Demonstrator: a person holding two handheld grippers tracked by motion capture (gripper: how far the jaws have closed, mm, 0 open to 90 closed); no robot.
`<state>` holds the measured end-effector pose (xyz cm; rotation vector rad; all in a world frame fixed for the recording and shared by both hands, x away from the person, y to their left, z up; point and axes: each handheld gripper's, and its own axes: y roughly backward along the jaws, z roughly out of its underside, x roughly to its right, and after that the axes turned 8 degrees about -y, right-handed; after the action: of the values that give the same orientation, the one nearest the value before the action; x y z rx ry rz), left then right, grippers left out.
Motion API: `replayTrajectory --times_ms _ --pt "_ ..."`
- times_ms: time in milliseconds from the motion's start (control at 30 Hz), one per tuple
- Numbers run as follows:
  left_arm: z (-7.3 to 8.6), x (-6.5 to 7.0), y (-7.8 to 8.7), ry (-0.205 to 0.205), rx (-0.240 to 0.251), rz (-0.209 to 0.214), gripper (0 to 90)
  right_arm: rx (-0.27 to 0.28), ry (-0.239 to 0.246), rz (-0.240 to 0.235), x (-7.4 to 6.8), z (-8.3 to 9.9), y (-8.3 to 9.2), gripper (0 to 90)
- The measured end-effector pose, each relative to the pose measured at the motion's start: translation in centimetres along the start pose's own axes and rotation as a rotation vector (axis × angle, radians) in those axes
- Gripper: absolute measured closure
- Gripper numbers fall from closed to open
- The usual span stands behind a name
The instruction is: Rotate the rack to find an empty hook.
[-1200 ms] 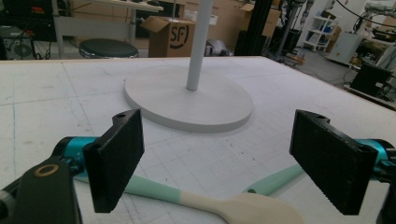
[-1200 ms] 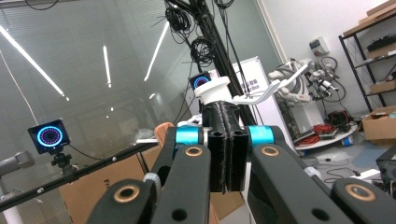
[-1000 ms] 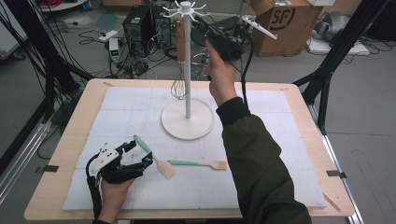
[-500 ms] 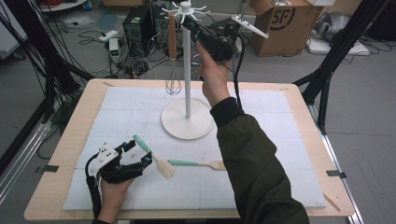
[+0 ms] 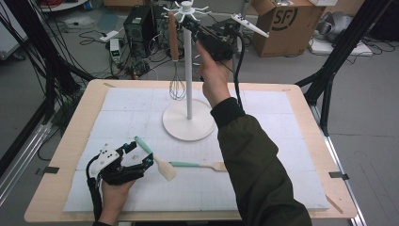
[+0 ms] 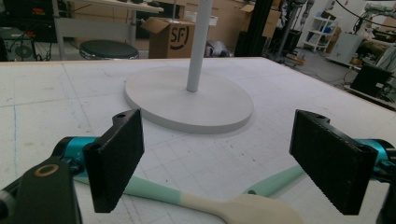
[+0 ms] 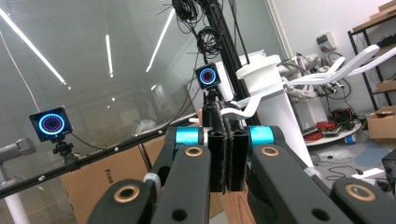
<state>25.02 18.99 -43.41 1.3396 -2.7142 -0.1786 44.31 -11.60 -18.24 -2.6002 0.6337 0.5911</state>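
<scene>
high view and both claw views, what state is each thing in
whisk: hanging from the rack, wooden handle up
rack: upright on the table
left claw: open, above a spatula
right claw: shut at the whisk's wooden handle
two spatulas: lying flat on the mat

— How many utensils, counted by kind?
— Two spatulas (image 5: 155,157) (image 5: 200,165), lower centre of the high view; one whisk (image 5: 176,61), upper centre.
— Stands and boxes?
— One white rack (image 5: 188,70), upper centre; one cardboard box (image 5: 282,21), upper right.
</scene>
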Motion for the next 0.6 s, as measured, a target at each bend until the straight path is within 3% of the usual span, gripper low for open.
replayTrajectory --times_ms 600 --pt "-0.03 0.0 0.1 0.002 0.003 -0.001 18.4 -0.014 0.006 -0.012 -0.5 0.7 -0.75 90.0"
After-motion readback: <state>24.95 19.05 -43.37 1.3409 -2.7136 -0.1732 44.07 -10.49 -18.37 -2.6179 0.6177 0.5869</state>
